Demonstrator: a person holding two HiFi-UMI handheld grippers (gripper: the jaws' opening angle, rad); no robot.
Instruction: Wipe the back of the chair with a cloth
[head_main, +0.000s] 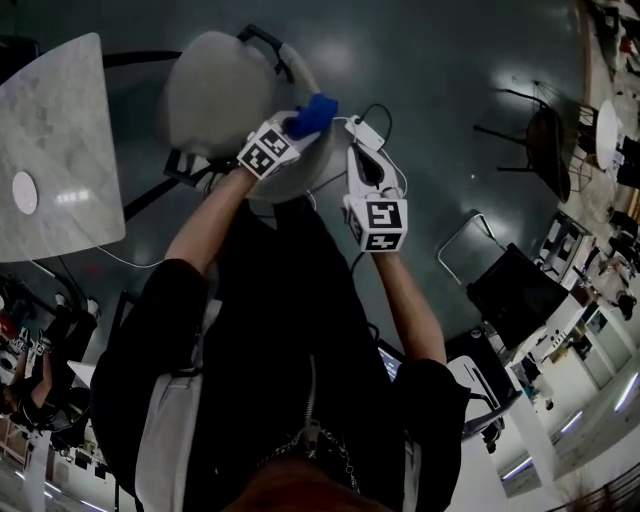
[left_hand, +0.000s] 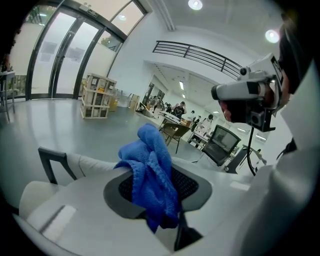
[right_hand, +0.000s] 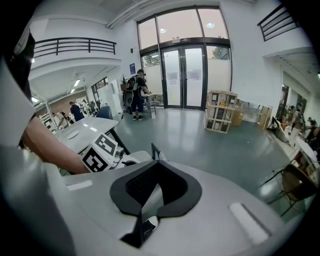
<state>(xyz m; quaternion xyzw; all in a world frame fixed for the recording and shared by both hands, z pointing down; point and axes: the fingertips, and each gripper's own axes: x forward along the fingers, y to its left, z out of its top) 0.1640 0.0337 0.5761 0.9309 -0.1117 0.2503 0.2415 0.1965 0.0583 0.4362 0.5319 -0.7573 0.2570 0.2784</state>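
At the rounded chair, left tongs pinch fluffy blue cloth.

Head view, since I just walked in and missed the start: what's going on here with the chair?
A person stands over a grey chair with a hand-held gripper in each hand. The left hand-held gripper is clamped on a bunched blue cloth and holds it by the upper part of the chair's back. Whether the cloth touches the chair cannot be told. The right hand-held gripper is just beside it, jaws together, holding nothing.
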